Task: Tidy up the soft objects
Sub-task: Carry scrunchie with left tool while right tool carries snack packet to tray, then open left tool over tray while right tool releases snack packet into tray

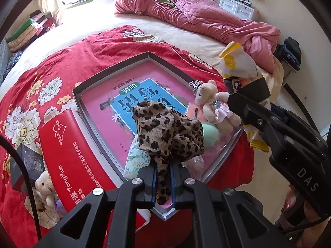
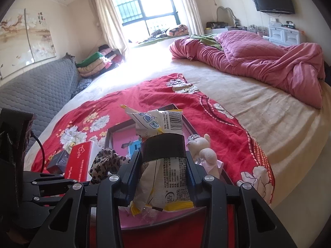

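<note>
Two grippers are over a shallow box (image 1: 115, 70) on a red cloth (image 1: 62, 62). The left gripper (image 1: 163, 177) has its jaws nearly closed, pinching a leopard cloth (image 1: 165, 132) above the near part of the box. The right gripper (image 2: 163, 165) holds a white and yellow packet (image 2: 157, 132) between half-closed jaws, at the right side of the box. A small bear (image 1: 215, 105) lies in the box's right corner. Another bear (image 1: 44, 196) lies at the near left, beside a red box (image 1: 68, 150).
</note>
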{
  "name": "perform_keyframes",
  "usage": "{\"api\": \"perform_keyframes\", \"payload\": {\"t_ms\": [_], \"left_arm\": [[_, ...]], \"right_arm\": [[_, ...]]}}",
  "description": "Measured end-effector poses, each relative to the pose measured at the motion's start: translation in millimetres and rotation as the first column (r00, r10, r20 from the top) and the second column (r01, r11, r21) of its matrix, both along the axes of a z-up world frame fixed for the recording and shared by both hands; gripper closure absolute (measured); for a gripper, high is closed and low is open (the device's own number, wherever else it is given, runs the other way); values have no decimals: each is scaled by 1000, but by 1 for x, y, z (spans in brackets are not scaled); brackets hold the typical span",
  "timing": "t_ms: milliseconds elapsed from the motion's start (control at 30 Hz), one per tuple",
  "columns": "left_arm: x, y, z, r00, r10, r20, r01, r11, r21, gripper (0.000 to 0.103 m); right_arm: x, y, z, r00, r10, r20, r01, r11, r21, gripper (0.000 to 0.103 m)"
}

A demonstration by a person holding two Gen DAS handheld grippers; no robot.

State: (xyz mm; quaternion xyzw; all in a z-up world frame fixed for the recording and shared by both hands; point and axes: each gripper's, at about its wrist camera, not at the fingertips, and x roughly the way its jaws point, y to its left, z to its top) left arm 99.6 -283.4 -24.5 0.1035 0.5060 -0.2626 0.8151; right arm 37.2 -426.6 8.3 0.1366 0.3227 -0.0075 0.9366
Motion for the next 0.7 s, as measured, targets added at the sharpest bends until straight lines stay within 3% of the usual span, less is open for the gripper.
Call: {"api": "perform_keyframes", "payload": {"t_ms": [433, 700], "left_arm": [[14, -6, -20, 999, 6, -34, -5, 1000, 23, 93], [17, -5, -25, 999, 9, -43, -8, 1000, 26, 93]], "right_arm": [[34, 0, -28, 996, 34, -83, -34, 999, -5, 62], [51, 0, -46, 989, 53, -141, -48, 998, 40, 61]]}}
